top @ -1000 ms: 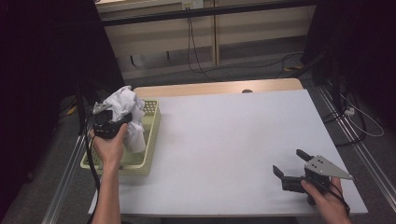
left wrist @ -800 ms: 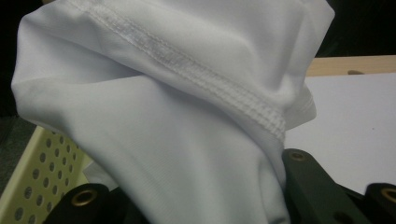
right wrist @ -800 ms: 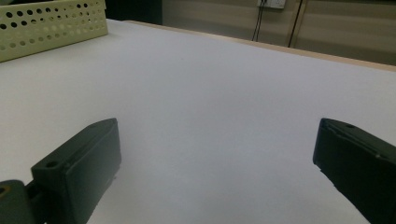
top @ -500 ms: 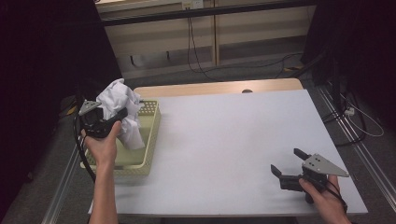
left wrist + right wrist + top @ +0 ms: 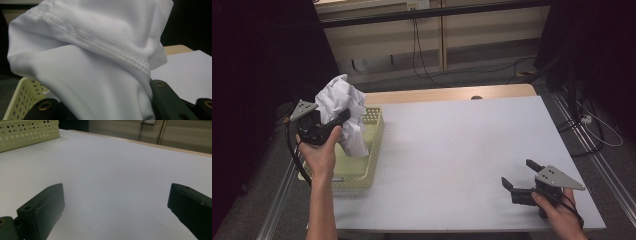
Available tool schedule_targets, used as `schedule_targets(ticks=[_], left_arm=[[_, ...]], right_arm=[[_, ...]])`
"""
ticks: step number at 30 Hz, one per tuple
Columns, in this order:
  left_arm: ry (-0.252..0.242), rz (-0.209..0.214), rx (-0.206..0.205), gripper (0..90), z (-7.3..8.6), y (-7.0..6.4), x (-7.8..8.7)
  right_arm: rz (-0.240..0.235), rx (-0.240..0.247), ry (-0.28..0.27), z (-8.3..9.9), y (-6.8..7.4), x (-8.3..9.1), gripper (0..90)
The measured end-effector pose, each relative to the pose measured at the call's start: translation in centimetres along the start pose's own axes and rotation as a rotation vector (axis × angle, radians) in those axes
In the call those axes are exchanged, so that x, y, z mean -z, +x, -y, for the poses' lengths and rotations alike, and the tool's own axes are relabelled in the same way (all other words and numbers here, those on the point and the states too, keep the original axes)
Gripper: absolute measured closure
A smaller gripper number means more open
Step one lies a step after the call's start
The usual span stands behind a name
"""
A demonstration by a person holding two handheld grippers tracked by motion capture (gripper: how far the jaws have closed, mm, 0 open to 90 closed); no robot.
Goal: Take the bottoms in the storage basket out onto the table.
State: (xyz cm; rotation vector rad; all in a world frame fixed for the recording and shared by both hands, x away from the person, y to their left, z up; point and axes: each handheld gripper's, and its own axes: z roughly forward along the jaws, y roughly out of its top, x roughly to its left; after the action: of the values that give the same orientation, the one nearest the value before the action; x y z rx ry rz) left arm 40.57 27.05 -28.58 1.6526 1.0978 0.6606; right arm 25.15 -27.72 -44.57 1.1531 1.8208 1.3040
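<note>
We see a white cloth (image 5: 343, 112) bunched up and held above the far end of a pale yellow basket (image 5: 362, 172) at the left side of the table (image 5: 462, 150), its lower folds hanging down into the basket; in the left gripper view the cloth (image 5: 87, 62) shows a stitched hem running across it, and its fabric is pinched between the two black jaws at the bottom of the frame, so we take the left gripper (image 5: 343, 116) as clamped on the cloth; the person's left hand (image 5: 319, 150) holds that gripper up at the basket's left edge, with the basket's perforated wall (image 5: 20, 97) low at the left of that view; well apart, near the table's front right corner, the right gripper (image 5: 518, 176) rests low over the bare white tabletop in the right hand (image 5: 559, 210), its jaws spread wide with nothing between them; in the right gripper view we see the basket (image 5: 27, 132) far off at the upper left.
</note>
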Motion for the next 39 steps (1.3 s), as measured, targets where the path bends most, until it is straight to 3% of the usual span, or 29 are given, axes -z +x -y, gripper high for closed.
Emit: schedule_targets(ticks=[9, 16, 21, 24, 27, 33, 39], left_arm=[[-0.009, 0.043, -0.047, 69.7, -0.9, -2.2, -0.2], [-0.014, 0.092, -0.052, 69.7, -1.2, -3.5, -0.3], [-0.016, 0.105, -0.052, 69.8, -1.5, -4.2, -0.1], [-0.014, 0.135, -0.062, 69.8, -1.6, -4.7, -0.2], [-0.005, 0.192, -0.049, 69.6, -1.6, -5.3, -0.6], [0.017, 0.191, -0.112, 69.6, -1.8, -6.9, -0.8], [0.038, 0.217, -0.14, 69.7, -1.8, -8.2, -1.3]], right_arm=[[0.005, -0.002, -0.001, 0.1, -0.1, 0.1, 0.5], [0.006, 0.0, -0.001, 0.0, -0.1, 0.2, 0.5], [0.01, 0.002, -0.001, 0.0, -0.1, 0.3, 0.5], [0.008, 0.003, -0.001, 0.0, -0.1, 0.3, 0.5], [0.007, 0.008, -0.001, 0.0, -0.1, 0.3, 0.5], [0.005, 0.008, 0.0, 0.0, 0.0, 0.3, 0.5], [0.003, 0.008, 0.001, 0.0, 0.0, 0.3, 0.4]])
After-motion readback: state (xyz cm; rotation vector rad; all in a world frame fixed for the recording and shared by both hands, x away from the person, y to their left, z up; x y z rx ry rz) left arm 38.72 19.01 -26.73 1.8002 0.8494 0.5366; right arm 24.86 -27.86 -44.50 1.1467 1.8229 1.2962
